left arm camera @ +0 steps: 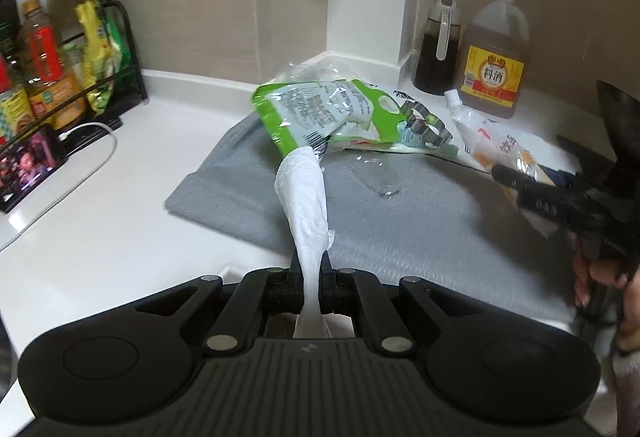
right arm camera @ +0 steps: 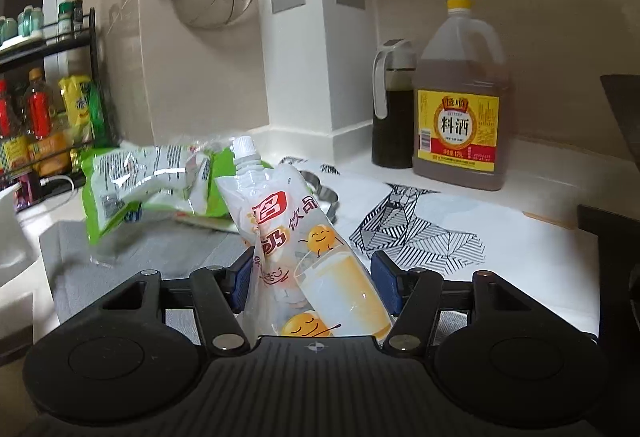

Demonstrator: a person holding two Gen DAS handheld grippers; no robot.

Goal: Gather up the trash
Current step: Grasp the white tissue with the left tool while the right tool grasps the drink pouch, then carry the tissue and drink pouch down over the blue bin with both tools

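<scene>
Pinching a twisted white paper tissue [left arm camera: 306, 197] between closed jaws, the left gripper [left arm camera: 311, 277] holds it above the grey mat [left arm camera: 240, 197]. The right gripper [right arm camera: 312, 277] clamps a spouted drink pouch [right arm camera: 292, 237], beside the crumpled green bag [right arm camera: 132, 189] on the mat.

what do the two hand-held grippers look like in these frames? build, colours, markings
Both are matte black plastic: ribbed centre plate, round housing on each side, linkage arms with silver pivot pins. The right hand-held gripper has blue finger pads. On the left hand-held gripper no pad colour shows. The left wrist view shows pale lettering on the right one's finger. No cables visible.
</scene>
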